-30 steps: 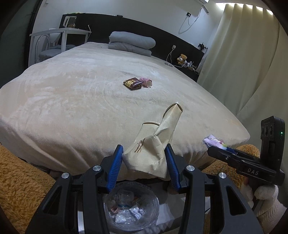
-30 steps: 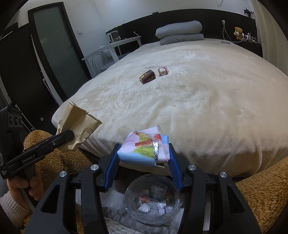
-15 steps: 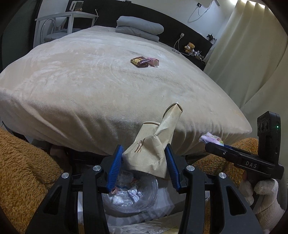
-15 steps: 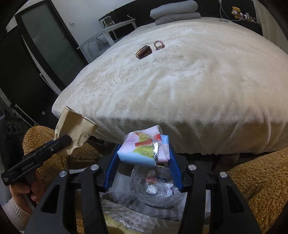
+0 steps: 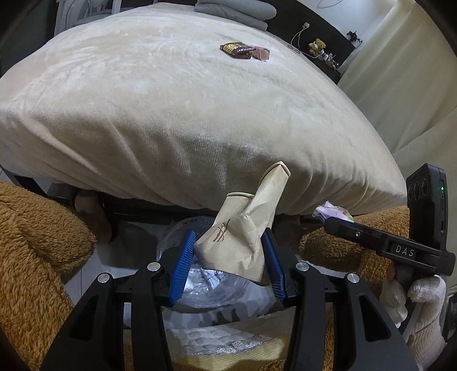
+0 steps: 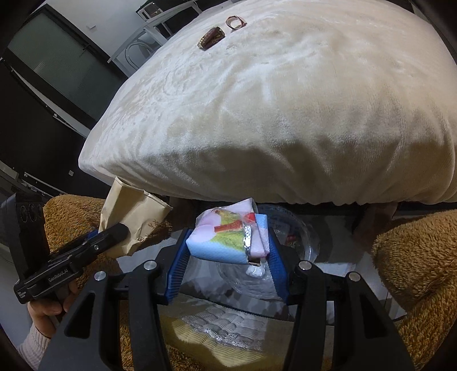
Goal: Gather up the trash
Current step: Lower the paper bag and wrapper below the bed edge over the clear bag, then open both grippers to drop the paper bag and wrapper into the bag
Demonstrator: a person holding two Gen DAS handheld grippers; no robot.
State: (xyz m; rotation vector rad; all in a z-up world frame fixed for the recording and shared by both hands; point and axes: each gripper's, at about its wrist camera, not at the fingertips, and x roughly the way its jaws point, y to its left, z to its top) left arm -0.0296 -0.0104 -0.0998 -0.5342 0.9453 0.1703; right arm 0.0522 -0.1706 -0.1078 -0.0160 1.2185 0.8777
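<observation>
My left gripper (image 5: 228, 262) is shut on a crumpled brown paper bag (image 5: 242, 228), held over a clear trash container (image 5: 200, 288) below the bed's foot. It also shows in the right wrist view (image 6: 134, 217). My right gripper (image 6: 228, 256) is shut on a colourful snack wrapper (image 6: 228, 239), just above the same clear container (image 6: 285, 256), which holds several scraps. A brown chocolate wrapper (image 5: 235, 49) and a pink paper ring (image 5: 261, 53) lie far off on the bed.
A cream blanket covers the bed (image 5: 171, 114). Brown fluffy cushions (image 5: 34, 256) flank the container on both sides (image 6: 414, 256). Grey pillows (image 5: 237, 8) lie at the headboard. A curtain (image 5: 400, 85) hangs at the right.
Both grippers have dropped from bed height towards the floor, tilting down. The clear container has come closer under the held bag and wrapper. Both grips are unchanged.
</observation>
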